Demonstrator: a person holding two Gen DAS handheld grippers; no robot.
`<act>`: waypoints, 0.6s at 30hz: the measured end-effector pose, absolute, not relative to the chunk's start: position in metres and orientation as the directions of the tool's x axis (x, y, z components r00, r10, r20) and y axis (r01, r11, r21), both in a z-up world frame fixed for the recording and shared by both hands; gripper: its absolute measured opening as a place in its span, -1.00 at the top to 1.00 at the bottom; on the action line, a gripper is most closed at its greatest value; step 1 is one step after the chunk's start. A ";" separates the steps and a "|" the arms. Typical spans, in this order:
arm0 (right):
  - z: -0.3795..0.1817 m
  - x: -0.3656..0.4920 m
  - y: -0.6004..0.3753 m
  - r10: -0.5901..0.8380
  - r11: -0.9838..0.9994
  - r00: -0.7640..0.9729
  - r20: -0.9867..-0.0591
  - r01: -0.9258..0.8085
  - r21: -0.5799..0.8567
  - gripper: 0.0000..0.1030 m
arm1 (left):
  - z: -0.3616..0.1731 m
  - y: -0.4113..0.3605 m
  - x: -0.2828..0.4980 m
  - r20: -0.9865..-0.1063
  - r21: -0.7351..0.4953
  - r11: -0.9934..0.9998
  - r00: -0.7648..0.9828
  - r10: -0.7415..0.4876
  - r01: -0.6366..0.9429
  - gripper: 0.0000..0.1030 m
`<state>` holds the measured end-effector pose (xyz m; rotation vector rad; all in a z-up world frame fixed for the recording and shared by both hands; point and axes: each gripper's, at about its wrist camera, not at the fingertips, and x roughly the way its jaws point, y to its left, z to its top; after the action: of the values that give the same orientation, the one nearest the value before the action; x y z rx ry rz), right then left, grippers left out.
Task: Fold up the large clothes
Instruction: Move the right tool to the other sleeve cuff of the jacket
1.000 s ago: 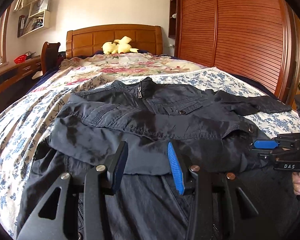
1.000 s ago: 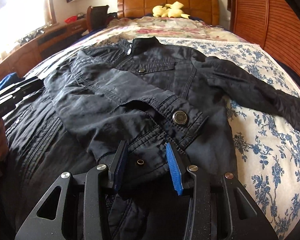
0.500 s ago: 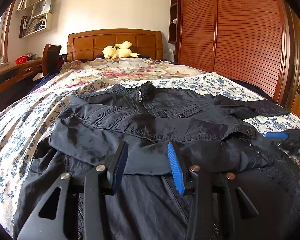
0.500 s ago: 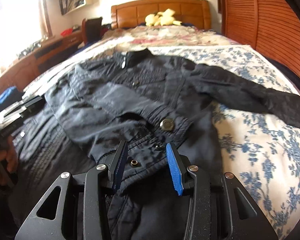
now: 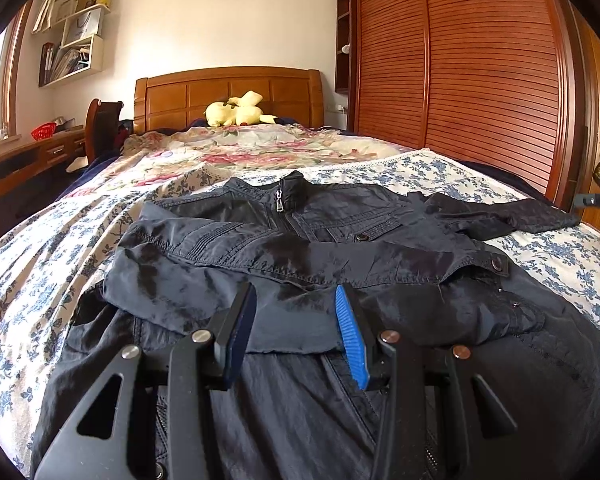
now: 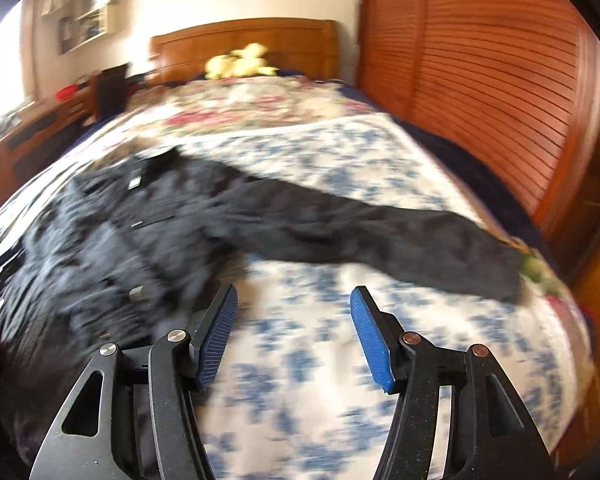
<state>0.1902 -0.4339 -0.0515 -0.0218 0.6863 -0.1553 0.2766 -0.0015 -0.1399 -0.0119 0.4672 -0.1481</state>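
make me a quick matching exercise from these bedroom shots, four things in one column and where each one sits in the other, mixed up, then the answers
Things:
1. dark jacket
2. yellow plush toy
3. red basket
4. outstretched sleeve

Places:
A. on the desk near the window
B. by the headboard
C. stretched over the floral bedspread toward the louvred wardrobe
D. spread on the near end of the bed, collar toward the headboard

Pairs: 1-D, 2-B, 3-A, 4-C

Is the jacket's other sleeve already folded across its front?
No, in the right wrist view the sleeve lies stretched out sideways from the jacket onto the flowered bedspread.
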 end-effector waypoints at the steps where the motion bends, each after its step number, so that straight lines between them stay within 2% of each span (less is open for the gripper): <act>1: -0.048 0.190 -0.449 -0.171 0.984 0.759 -0.628 0.167 -0.066 -0.16 | -0.140 -0.002 0.276 -0.445 -0.045 0.989 0.883 -0.146 0.141 0.23; 9: -0.051 0.203 -0.543 -0.414 0.906 0.645 -0.642 0.357 -0.225 -0.17 | -0.140 -0.003 0.276 -0.445 -0.042 0.989 0.883 -0.148 0.145 0.23; 18: -0.067 0.214 -0.623 -0.481 0.842 0.542 -0.689 0.505 -0.191 -0.17 | -0.141 -0.005 0.277 -0.451 -0.036 0.989 0.881 -0.146 0.145 0.23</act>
<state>0.2136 -0.6231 -0.0674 0.0322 0.8083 -0.5857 0.2768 -0.0047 -0.1413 -0.0009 0.4698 -0.1518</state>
